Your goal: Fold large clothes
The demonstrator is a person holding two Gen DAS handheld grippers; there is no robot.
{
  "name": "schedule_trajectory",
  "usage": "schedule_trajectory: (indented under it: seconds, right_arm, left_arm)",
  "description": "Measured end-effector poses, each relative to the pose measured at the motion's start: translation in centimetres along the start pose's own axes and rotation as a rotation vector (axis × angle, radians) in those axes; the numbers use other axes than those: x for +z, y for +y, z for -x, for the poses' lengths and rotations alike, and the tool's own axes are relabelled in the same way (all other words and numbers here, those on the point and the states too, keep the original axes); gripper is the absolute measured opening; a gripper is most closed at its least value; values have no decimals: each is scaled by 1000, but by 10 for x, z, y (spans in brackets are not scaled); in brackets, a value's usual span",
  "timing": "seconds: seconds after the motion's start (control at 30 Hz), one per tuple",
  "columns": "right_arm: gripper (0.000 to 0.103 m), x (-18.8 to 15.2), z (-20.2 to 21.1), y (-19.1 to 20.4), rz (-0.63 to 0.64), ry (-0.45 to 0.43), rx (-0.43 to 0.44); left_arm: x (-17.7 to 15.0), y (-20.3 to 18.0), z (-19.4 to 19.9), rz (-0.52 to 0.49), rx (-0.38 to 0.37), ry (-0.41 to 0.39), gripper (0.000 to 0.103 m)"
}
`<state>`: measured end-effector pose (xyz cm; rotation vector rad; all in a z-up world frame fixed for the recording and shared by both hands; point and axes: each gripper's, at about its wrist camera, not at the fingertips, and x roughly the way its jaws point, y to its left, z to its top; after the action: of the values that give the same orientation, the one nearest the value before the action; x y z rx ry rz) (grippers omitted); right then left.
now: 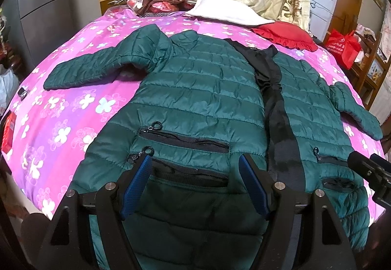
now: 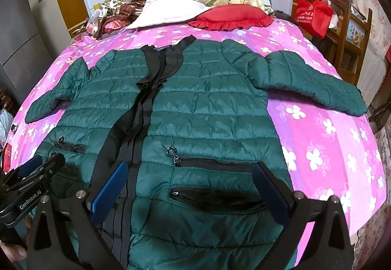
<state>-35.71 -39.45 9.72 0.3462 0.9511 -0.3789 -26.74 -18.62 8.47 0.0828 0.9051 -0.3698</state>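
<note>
Above green jacket (image 1: pixel 195 89): left gripper (image 1: pixel 195 162), right gripper (image 2: pixel 190 169) agape, empty.

Each claw is a black angular frame with silver round screw heads and two blue ribbed pads (image 1: pixel 136 183). The left claw (image 2: pixel 36 167) carries white lettering (GenRobot.AI).

jacket (image 1: pixel 200 89) hem cut off below

Both grippers angled down, side by side.
Left gripper (image 1: pixel 195 167): blue pads spread wide, nothing pinched. Right gripper (image 2: pixel 190 173): same, jaws apart, empty.
</note>
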Motion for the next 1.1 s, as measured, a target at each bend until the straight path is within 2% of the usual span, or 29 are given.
schedule_trajectory:
  seconds: [1.1]
  right_arm:
    - [103, 21, -11, 5, -17, 6, 25]
  left_arm:
    - [16, 7, -5, 3, 26, -8, 48]
